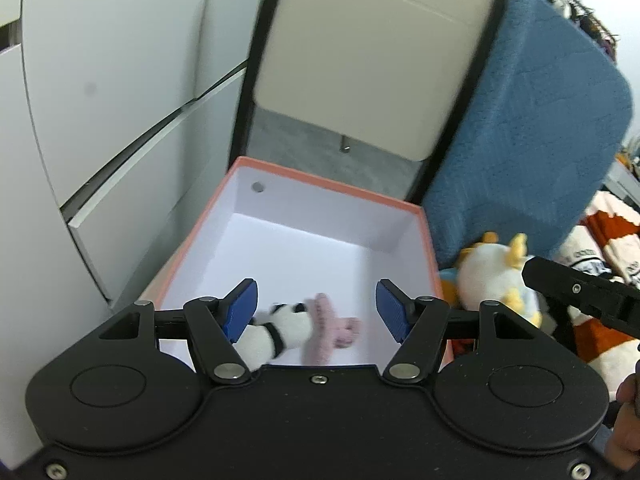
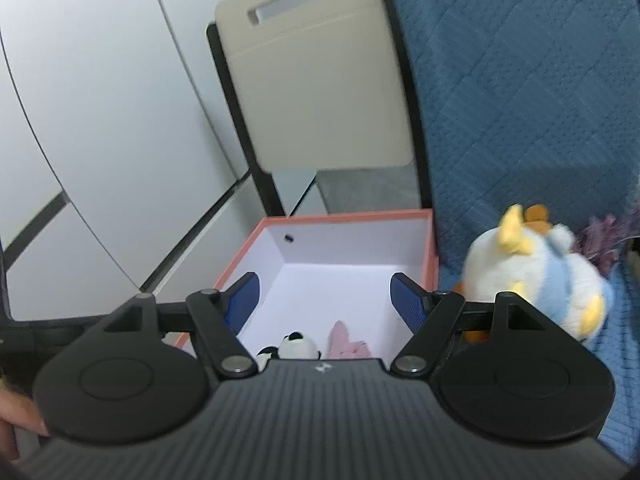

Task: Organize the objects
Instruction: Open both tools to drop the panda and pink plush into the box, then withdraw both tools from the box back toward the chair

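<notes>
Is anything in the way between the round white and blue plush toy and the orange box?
Nothing visible blocks it. The plush toy sits on the blue quilt just right of the orange box, whose top is open, with a panda toy and pink toy inside.

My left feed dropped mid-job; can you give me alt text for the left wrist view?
The left gripper hangs open above an orange-rimmed white box holding a panda plush and a pink plush. A white-and-blue plush sits outside on the right, beside a blue quilted cushion.

White cabinet doors [image 1: 100,92] (dark seams) — blue quilted cover [image 2: 520,100] beside them.
</notes>
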